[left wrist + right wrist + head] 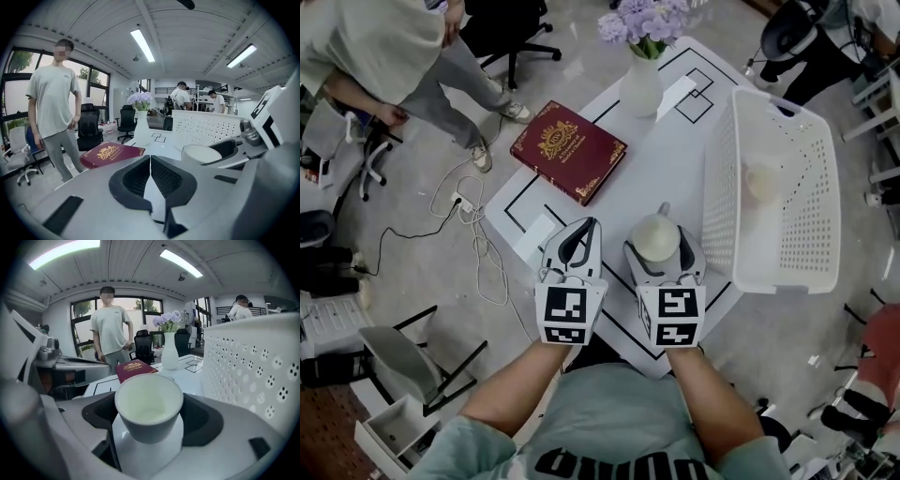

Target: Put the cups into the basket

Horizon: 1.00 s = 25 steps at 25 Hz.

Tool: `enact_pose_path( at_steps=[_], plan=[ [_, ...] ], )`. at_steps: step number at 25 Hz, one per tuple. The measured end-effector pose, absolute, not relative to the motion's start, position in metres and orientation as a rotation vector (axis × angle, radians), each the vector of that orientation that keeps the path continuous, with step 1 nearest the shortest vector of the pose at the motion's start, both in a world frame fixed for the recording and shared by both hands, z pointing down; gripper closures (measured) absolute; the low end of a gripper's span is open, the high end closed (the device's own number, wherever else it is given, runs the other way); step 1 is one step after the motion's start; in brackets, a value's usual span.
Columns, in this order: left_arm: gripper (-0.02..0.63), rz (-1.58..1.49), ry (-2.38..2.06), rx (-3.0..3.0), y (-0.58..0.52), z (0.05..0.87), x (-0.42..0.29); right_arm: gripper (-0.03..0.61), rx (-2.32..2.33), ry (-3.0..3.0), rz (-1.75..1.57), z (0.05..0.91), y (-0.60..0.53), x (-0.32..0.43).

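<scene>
A white cup [656, 239] [148, 406] stands upright and empty between the jaws of my right gripper [661, 251] [149, 414], which is shut on it just left of the basket. The white perforated basket [811, 216] [253, 371] lies on the table's right side, and a second pale cup [762, 181] rests inside it. My left gripper [577, 242] [150, 176] is beside the right one, jaws shut together with nothing between them. From the left gripper view the held cup [200, 153] shows at the right.
A dark red book [569, 151] [110, 153] [135, 368] lies on the white table [666, 159] at the far left. A white vase with purple flowers [641, 80] [169, 355] stands at the far end. A person [54, 108] stands beyond the table; cables and chairs are on the floor.
</scene>
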<state>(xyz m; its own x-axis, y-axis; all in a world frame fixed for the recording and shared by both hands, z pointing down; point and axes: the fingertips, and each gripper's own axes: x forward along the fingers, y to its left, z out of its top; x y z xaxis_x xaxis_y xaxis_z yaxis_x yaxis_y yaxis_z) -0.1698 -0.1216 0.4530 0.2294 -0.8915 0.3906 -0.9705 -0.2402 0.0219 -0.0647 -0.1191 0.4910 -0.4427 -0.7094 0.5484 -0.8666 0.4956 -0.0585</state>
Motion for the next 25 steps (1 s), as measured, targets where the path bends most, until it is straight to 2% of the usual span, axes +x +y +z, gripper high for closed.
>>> enact_pose_path(
  at_steps=[15, 25],
  plan=[
    [0.606, 0.345, -1.785, 2.193, -0.093, 0.390, -0.167, 0.189, 1.207, -2.479, 0.420, 0.369, -0.083, -0.067],
    [0.606, 0.268, -1.720, 2.277, -0.106, 0.346, -0.116, 0.189, 1.122, -2.571, 0.401, 0.309, -0.086, -0.032]
  ],
)
